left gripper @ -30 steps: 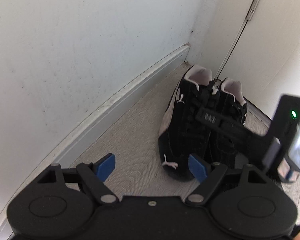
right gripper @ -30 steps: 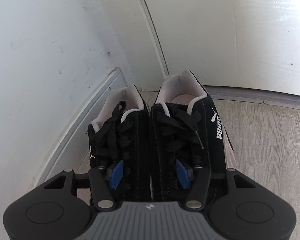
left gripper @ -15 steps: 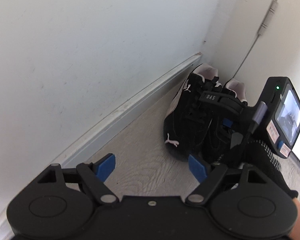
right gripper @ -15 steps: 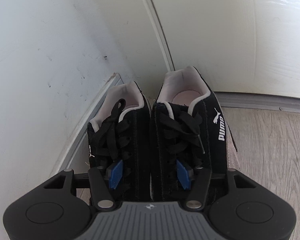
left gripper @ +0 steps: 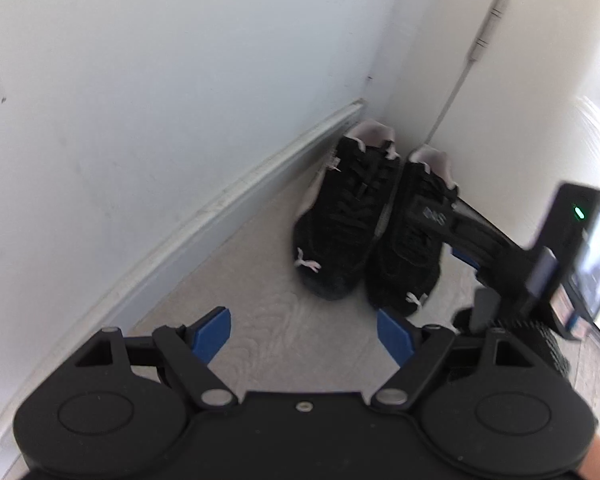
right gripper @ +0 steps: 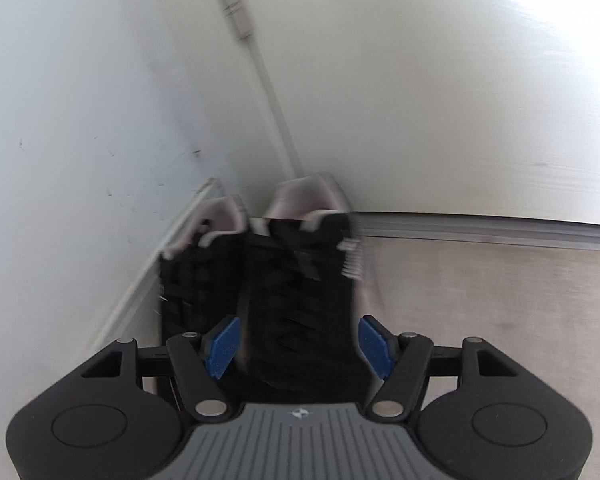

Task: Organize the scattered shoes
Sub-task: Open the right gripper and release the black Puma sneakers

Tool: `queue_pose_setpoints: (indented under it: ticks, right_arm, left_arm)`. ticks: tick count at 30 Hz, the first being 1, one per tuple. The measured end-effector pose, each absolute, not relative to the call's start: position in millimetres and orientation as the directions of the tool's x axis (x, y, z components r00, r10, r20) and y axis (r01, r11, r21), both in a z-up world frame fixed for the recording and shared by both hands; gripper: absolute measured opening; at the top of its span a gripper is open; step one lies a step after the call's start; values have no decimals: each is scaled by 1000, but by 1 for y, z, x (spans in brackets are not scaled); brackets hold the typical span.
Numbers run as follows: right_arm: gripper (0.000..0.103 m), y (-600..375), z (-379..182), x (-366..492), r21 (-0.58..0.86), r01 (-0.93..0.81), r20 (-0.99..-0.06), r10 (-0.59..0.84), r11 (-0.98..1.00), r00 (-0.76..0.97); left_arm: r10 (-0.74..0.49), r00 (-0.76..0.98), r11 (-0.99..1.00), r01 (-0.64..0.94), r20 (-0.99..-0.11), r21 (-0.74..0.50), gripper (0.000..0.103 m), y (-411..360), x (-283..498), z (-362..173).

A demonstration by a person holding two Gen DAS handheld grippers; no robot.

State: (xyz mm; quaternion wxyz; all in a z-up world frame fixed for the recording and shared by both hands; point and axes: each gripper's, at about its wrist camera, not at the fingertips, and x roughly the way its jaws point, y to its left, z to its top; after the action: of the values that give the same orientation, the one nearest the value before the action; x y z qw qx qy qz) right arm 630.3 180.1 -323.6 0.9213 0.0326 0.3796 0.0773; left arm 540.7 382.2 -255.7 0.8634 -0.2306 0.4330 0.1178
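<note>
Two black sneakers with white logos stand side by side in the corner, toes toward me. In the left wrist view the left sneaker (left gripper: 336,220) lies along the skirting board and the right sneaker (left gripper: 400,252) is beside it. My left gripper (left gripper: 304,332) is open above bare floor, short of the toes. My right gripper (left gripper: 448,236) hangs over the right sneaker. In the blurred right wrist view, my right gripper (right gripper: 298,346) is open, its blue pads (right gripper: 222,346) on either side of the right sneaker (right gripper: 300,292). The left sneaker (right gripper: 196,276) is beside it.
A white wall with a grey skirting board (left gripper: 204,220) runs along the left. A white door (left gripper: 520,120) with a hinge (left gripper: 488,28) closes off the corner, and its threshold (right gripper: 480,232) is on the right. Pale wood floor (right gripper: 480,300) extends rightward. A black-gloved hand (left gripper: 556,344) holds the right gripper.
The right gripper's pads have spread a little wider and its view is now motion-blurred. Both grippers have drawn back, so the sneakers look farther off. The sneakers have stayed in place.
</note>
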Motion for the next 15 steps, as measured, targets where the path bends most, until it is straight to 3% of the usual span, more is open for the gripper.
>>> queue_pose_setpoints:
  ticks: [4,9,15]
  right_arm:
    - [67,110,-312,587,84,-92,-683,125,992,720]
    - [67,19,-295,520,-15,-78,-681,47,997,731]
    - [67,-75,-282,441,-19,46,-665,-47,999,745]
  left_arm:
    - [0,605,881,-377,-796,-287,81,330,515,-259]
    - [-94,596,885,-317,-798,-341,81,268,482,-265]
    - [-207,635,932,-104,-744,-347,81,184,448,-253]
